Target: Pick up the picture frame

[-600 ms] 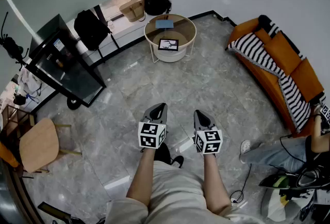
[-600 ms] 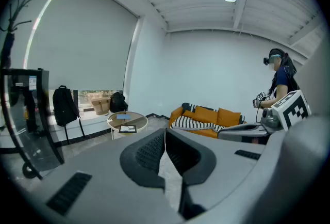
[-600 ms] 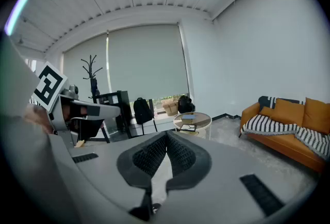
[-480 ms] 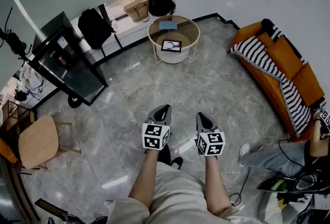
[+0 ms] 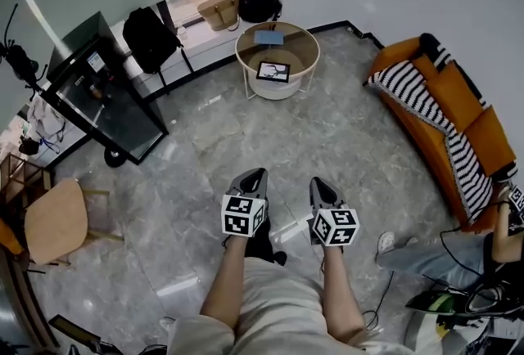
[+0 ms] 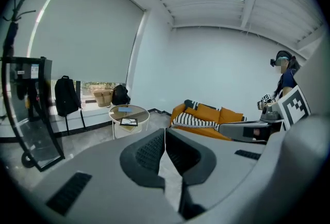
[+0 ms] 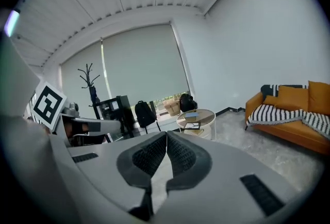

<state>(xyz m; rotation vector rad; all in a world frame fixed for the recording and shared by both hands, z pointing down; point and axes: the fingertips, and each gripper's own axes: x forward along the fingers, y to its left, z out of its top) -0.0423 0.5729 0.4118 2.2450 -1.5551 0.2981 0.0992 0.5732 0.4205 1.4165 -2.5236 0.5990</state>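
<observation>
The picture frame [image 5: 273, 71] has a black border and lies flat on a round white-legged table [image 5: 246, 49] at the far side of the room; it also shows in the left gripper view as the frame [image 6: 128, 122] and in the right gripper view as the frame [image 7: 192, 126]. Beside it on the table lies a blue book [image 5: 268, 38]. My left gripper [image 5: 256, 174] and right gripper [image 5: 316, 181] are held side by side in front of me, well short of the table. Both are shut with nothing between the jaws.
An orange sofa [image 5: 471, 120] with a striped blanket stands at the right. A black glass cabinet [image 5: 102, 104] is at the left, a wooden chair [image 5: 53, 222] nearer left. Black bags [image 5: 150, 38] and a basket sit by the window. A seated person [image 5: 458, 243] and cables occupy the lower right.
The view has shifted slightly, with the table and frame sitting a little further right in the picture. Both grippers stay shut and side by side.
</observation>
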